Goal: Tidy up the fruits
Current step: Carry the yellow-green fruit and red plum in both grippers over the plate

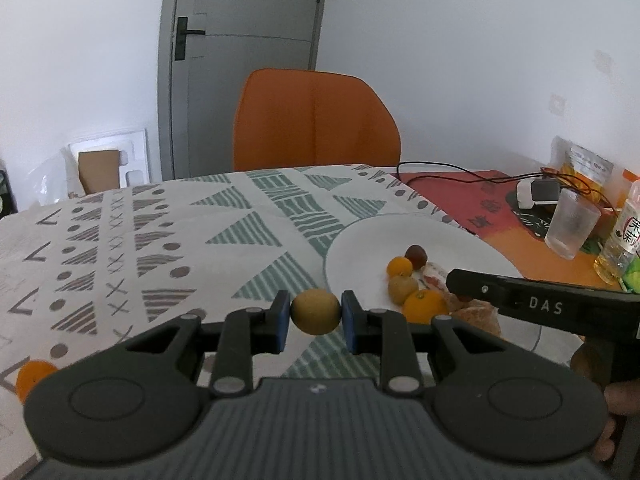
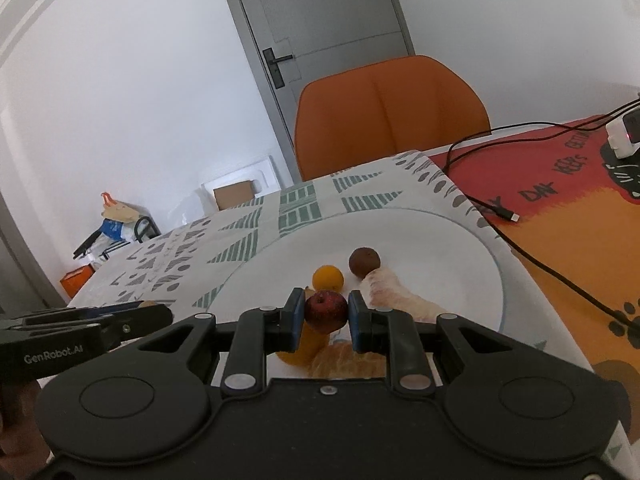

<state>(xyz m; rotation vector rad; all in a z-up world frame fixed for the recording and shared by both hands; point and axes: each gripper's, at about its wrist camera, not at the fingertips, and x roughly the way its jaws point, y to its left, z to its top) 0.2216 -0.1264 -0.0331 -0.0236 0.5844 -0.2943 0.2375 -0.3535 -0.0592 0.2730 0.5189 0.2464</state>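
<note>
Left gripper point(image 1: 316, 314) pinching a kiwi point(image 1: 315, 311) above the cloth, at 9 o'clock of the plate point(image 1: 372, 236). Right gripper point(image 2: 325, 312) pinching a red fruit point(image 2: 325, 311) over the plate's near part. Best lowered gently into free spots, then released. On plate: two oranges, one kiwi, one brown fruit, peeled pieces. One orange point(image 1: 34, 376) loose on cloth.

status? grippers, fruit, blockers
Left gripper shut on green fruit, beside plate. Right gripper shut on red fruit, over plate. No blockers seen.
</note>
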